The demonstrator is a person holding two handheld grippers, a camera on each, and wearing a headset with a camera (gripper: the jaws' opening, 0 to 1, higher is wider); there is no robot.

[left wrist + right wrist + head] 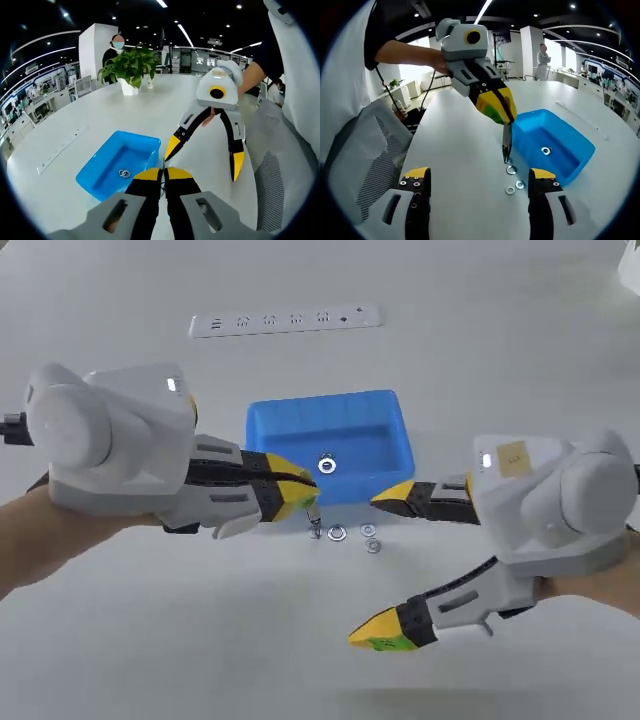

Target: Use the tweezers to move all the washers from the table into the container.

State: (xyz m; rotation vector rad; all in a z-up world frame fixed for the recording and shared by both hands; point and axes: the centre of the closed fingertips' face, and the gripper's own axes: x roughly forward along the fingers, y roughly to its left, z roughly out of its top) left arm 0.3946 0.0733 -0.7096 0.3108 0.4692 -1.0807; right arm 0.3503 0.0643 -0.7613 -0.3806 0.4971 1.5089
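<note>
My left gripper is shut on a pair of metal tweezers, whose tips point down at the table beside a small washer. Three more washers lie loose just in front of the blue container, which holds one washer. My right gripper hangs open to the right of the washers, holding nothing. In the right gripper view the tweezers touch down near the washers by the container. In the left gripper view the container lies ahead to the left.
A white power strip lies beyond the container on the white table. A potted plant stands far down the table. A mesh chair stands beside the table.
</note>
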